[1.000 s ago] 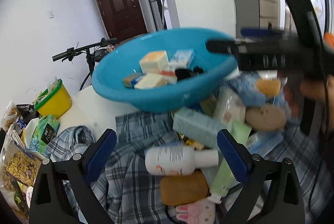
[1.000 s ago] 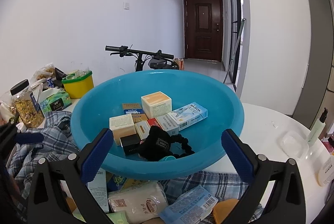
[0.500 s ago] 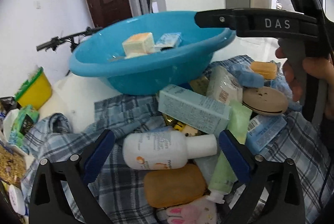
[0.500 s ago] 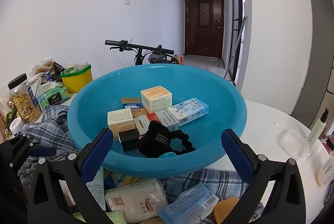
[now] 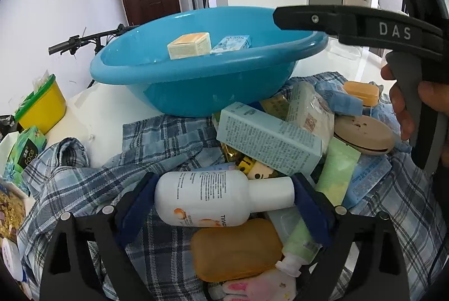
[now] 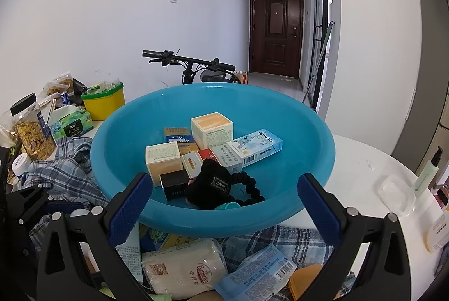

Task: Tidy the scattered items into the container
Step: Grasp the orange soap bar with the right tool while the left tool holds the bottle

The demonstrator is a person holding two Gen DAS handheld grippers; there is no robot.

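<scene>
A blue basin stands on the white table and holds several small boxes and a black hair tie. My left gripper is open, its pads on either side of a white lotion bottle that lies on its side on a plaid cloth. An orange soap lies just below the bottle. My right gripper is open and empty, held above the basin's near rim. It also shows in the left wrist view at the upper right.
A pale blue box, a green tube, a tan case and wrapped packs lie on the cloth. A yellow tub, a tissue pack and a jar stand at left. A pump bottle stands at right.
My left gripper has moved down and forward, so the white bottle now lies between its pads. My right gripper has barely moved over the basin.
</scene>
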